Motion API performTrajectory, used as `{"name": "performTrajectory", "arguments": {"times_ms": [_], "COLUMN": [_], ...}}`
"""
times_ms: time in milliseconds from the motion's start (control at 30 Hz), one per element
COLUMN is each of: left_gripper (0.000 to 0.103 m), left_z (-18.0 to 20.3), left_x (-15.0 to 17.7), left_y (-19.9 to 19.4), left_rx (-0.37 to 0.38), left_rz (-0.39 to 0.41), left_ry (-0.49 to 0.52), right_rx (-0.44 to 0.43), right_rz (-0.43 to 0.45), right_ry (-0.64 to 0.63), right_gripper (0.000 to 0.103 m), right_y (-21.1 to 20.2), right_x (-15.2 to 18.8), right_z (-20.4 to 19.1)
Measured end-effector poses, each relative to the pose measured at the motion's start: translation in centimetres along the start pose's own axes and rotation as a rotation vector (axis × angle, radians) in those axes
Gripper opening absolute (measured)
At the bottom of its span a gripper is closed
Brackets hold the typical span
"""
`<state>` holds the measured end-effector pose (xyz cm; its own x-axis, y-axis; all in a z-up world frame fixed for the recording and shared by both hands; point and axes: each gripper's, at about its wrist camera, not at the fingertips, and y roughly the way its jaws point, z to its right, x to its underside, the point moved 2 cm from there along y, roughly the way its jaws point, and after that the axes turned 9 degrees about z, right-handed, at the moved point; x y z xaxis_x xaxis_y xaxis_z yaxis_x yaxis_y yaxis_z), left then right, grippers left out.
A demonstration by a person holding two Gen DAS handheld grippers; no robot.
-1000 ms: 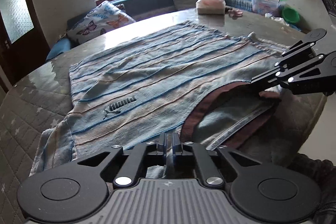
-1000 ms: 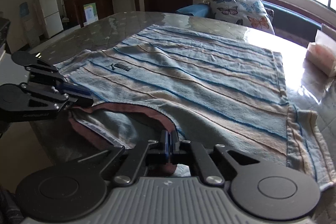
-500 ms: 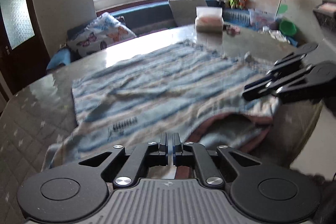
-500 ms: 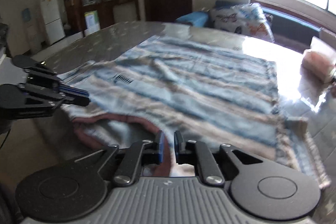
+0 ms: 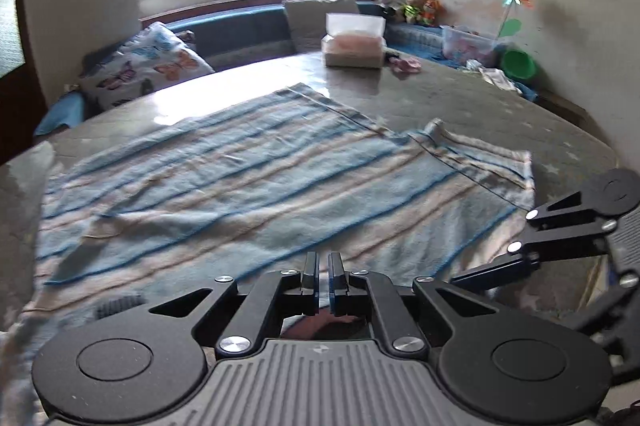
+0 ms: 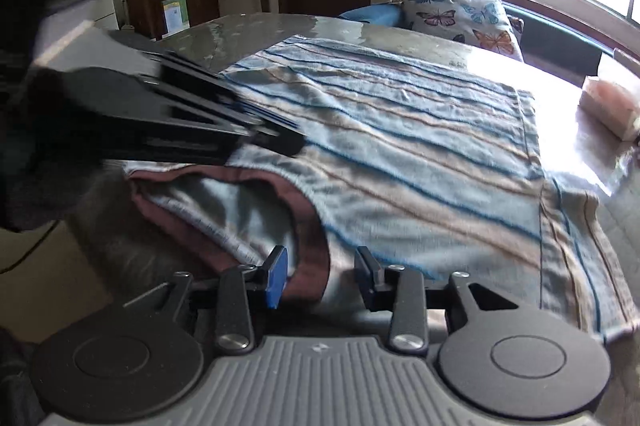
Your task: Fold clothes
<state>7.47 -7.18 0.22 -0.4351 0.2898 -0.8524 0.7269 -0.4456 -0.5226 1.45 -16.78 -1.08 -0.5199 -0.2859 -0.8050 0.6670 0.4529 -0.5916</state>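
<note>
Striped shirt [image 5: 256, 194]: lies spread flat on the bench [image 5: 460, 98], pale blue with darker blue and tan stripes, directly ahead of both claws.
Long axis: runs from the maroon collar [image 6: 308, 226] at the near bench edge, close to the claws, away to the hem on the far side toward the window.
Stripes: cross the body from side to side, at right angles to that axis.
Collar: opens toward the near edge, with the inner back of the shirt showing inside it.
Sleeve [image 5: 492, 162]: sticks out flat to the side, ahead of the right claw in the left wrist view.
Left claw [image 5: 324, 286]: clenched, its pads nearly together with only a thin slit; it sits over the near part of the shirt, and whether cloth is pinched cannot be told.
Right claw [image 6: 320, 278]: its jaws are opening; the collar band lies in the gap, and the pads stand clear of it.
Tissue box [image 5: 354, 40]: on the far side of the bench, well beyond the shirt.
</note>
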Motion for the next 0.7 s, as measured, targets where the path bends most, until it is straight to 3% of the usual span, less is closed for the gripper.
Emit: {"name": "performTrajectory", "arguments": {"times_ms": [167, 333, 433, 500, 567, 700], "left_gripper": [0.007, 0.009, 0.023, 0.037, 0.039, 0.046], "left_z": [1.2, 1.4, 1.7, 2.0, 2.6, 3.8], "left_x": [1.3, 1.2, 0.6, 0.0, -0.4, -0.3], "left_y": [0.4, 0.1, -0.3, -0.5, -0.4, 0.4], "left_rx": [0.027, 0.021, 0.02, 0.029, 0.044, 0.059], "left_rz": [-0.019, -0.021, 0.0, 0.023, 0.034, 0.022], "left_ry": [0.046, 0.064, 0.061, 0.058, 0.057, 0.054], "right_rx": [-0.005, 0.113, 0.135, 0.139, 0.15, 0.273], "right_rz": [0.037, 0.053, 0.039, 0.044, 0.062, 0.094], "right_ry": [0.071, 0.138, 0.148, 0.157, 0.179, 0.255], "right_gripper": [0.041, 0.041, 0.042, 0.043, 0.044, 0.044], "right_y": [-2.3, -2.1, -1.9, -2.4, -3.2, -4.5], "right_x": [-0.3, 0.4, 1.4, 1.5, 1.5, 1.8], "right_z": [1.1, 3.8, 4.4, 4.6, 5.1, 7.6]}}
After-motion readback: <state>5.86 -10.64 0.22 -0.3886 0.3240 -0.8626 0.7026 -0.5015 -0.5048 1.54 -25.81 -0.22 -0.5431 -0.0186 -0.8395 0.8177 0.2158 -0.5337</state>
